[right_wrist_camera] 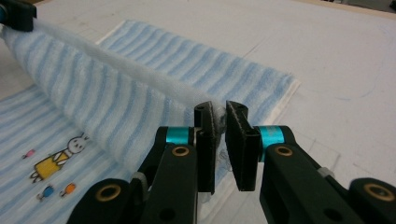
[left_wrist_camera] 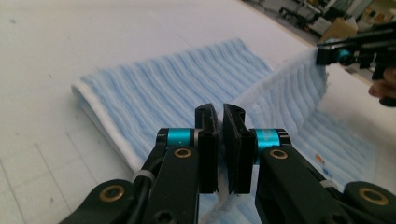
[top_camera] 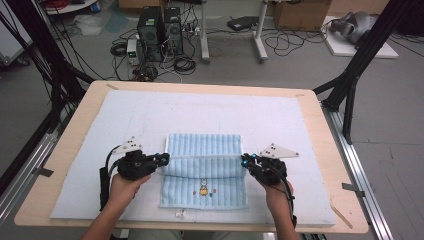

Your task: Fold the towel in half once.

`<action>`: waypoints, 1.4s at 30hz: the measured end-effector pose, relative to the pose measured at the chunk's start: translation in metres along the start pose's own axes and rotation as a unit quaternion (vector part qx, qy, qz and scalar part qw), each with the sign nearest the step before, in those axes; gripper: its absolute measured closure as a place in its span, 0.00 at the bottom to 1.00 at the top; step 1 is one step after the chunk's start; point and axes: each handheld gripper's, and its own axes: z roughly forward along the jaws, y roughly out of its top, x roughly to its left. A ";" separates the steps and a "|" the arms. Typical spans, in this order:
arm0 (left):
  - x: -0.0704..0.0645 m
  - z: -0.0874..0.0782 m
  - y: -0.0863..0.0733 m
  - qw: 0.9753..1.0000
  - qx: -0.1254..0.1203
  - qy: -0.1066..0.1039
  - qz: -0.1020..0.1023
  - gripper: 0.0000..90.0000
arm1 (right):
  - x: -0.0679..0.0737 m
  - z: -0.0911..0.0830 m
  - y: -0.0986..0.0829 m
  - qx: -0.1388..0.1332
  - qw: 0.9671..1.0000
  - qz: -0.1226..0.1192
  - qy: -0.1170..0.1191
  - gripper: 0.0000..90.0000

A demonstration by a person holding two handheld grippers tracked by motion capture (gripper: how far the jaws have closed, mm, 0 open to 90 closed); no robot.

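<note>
The towel is mid-fold: each gripper pinches 1 corner of its lifted edge, left gripper and right gripper both clenched on cloth. Between the fingers the edge hangs taut above the bench, not yet laid down. Near the right fingers sits a cartoon print; no readable writing.

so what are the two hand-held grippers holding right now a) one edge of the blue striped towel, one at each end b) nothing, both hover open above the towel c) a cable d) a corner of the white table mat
a: the left hand-held gripper and right hand-held gripper each pinch one end of the same lifted edge of the blue striped towel, which is stretched between them and raised off the white mat.
</note>
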 end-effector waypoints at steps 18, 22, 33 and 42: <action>-0.042 -0.029 -0.048 1.000 0.017 0.002 0.020 0.93 | 0.041 -0.039 -0.048 0.018 1.000 -0.009 0.005 0.92; -0.045 -0.032 -0.055 0.999 0.028 0.001 0.027 0.92 | 0.047 -0.043 -0.057 0.018 1.000 -0.010 0.010 0.92; -0.032 -0.043 -0.048 1.000 -0.005 0.024 -0.003 0.58 | 0.043 -0.060 -0.059 -0.038 0.999 0.031 0.000 0.69; -0.027 -0.037 -0.037 0.999 -0.011 0.035 -0.005 0.62 | 0.055 -0.016 -0.057 0.070 0.997 -0.031 -0.007 0.77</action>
